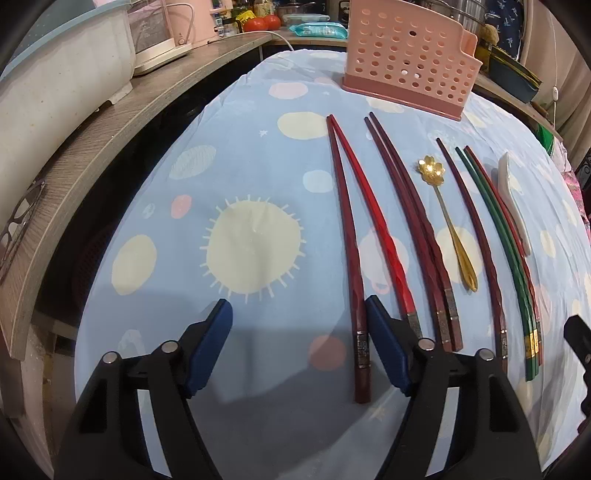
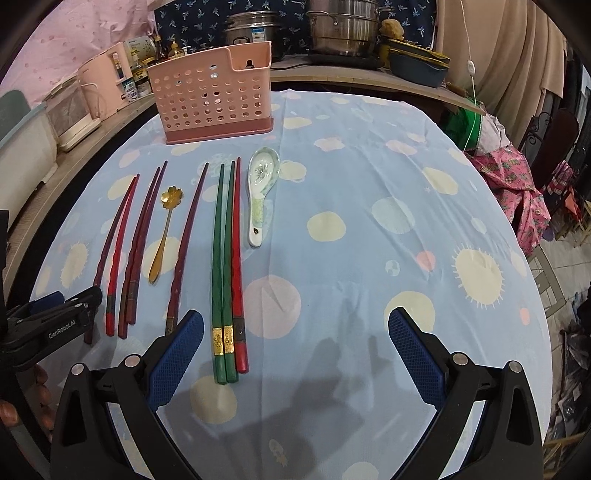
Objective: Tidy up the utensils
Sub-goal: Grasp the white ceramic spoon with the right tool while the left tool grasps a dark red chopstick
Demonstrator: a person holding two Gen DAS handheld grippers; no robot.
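Observation:
A row of utensils lies on the blue patterned tablecloth (image 1: 258, 155). From the left: two red chopsticks (image 1: 380, 236), a dark pair (image 1: 417, 221), a gold flower spoon (image 1: 448, 225), a single dark red chopstick (image 1: 476, 229), green chopsticks (image 1: 506, 251) and a white ceramic spoon (image 1: 513, 199). Behind them stands a pink perforated holder (image 1: 399, 62). My left gripper (image 1: 298, 306) is open low over the cloth, and the leftmost dark red chopstick (image 1: 345, 229) runs just inside its right finger. My right gripper (image 2: 295, 315) is open, with the green chopsticks' (image 2: 221, 258) handle ends between its fingers.
A wooden counter (image 1: 92, 147) with appliances curves along the left of the table. Steel pots (image 2: 340, 29) and dishes stand on the counter behind the holder (image 2: 214, 99). Pink cloth (image 2: 517, 184) hangs off the right side. A person's fingers (image 2: 7, 410) show at the lower left.

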